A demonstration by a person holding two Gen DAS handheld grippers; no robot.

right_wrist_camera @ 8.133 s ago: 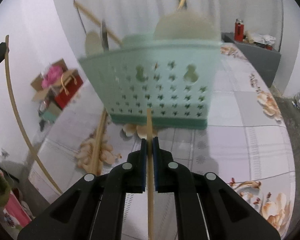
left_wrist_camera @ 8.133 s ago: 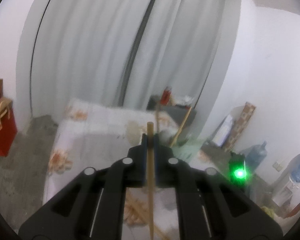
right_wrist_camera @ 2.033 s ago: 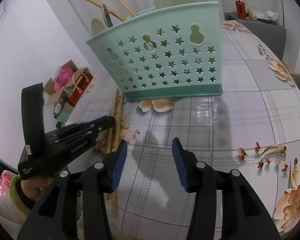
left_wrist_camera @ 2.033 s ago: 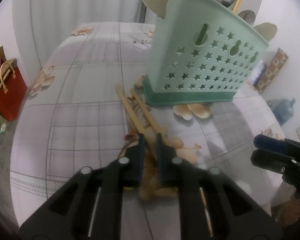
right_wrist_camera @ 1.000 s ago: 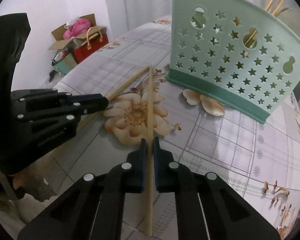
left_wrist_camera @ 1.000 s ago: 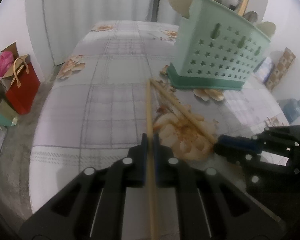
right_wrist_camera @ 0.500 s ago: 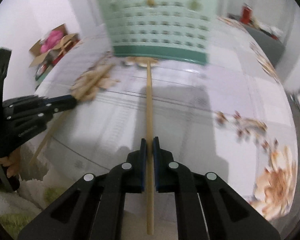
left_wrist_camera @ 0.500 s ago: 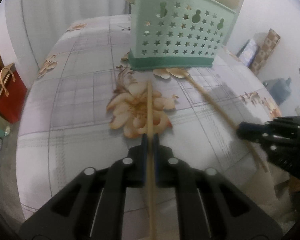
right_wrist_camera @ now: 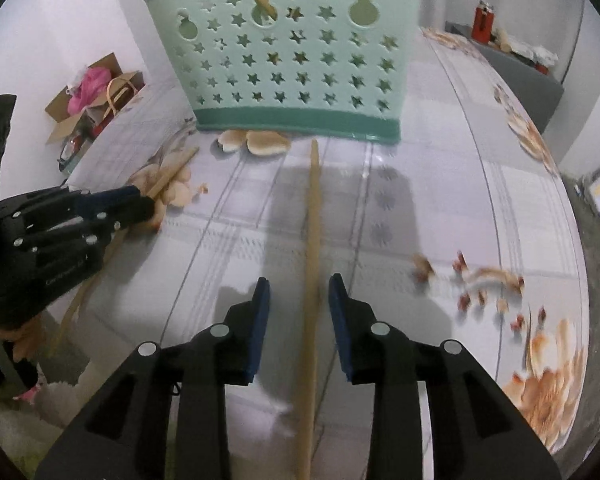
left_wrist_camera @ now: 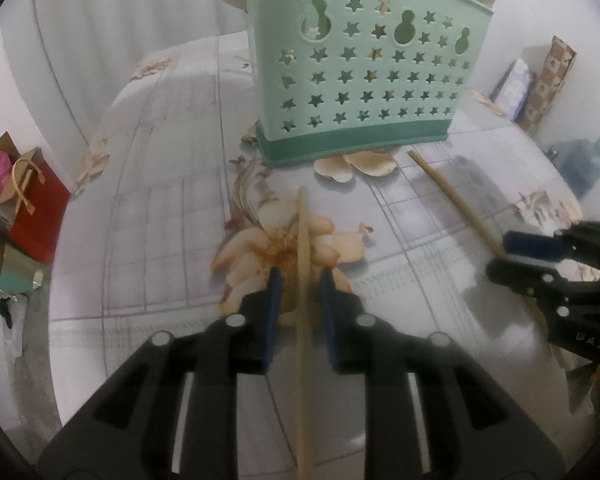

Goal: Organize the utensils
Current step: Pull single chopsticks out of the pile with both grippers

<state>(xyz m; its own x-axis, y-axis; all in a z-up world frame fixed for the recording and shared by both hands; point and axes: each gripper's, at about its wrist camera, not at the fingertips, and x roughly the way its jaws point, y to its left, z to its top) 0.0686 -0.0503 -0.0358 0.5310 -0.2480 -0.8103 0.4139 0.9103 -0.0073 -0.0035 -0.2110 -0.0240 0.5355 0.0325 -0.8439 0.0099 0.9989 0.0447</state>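
Note:
A mint-green utensil basket [left_wrist_camera: 364, 68] with star holes stands on the floral table and holds spoons and sticks; it also shows in the right wrist view [right_wrist_camera: 292, 52]. My left gripper [left_wrist_camera: 300, 276] is open, its jaws either side of a wooden chopstick [left_wrist_camera: 303, 280] lying on the table. My right gripper [right_wrist_camera: 299, 282] is open around a second chopstick [right_wrist_camera: 313, 240], which points at the basket's base. Each gripper shows in the other's view: the right one [left_wrist_camera: 540, 248] and the left one [right_wrist_camera: 112, 200].
The table [right_wrist_camera: 440, 184] has a glossy flower-print cover and drops off close to me. A red gift bag [left_wrist_camera: 36, 208] and a cardboard box [right_wrist_camera: 88, 96] sit on the floor to the left. A grey cabinet [right_wrist_camera: 516, 64] stands at the far right.
Both grippers have opened and let go of their chopsticks, which now lie on the table in front of the basket. Both views have come closer to the basket.

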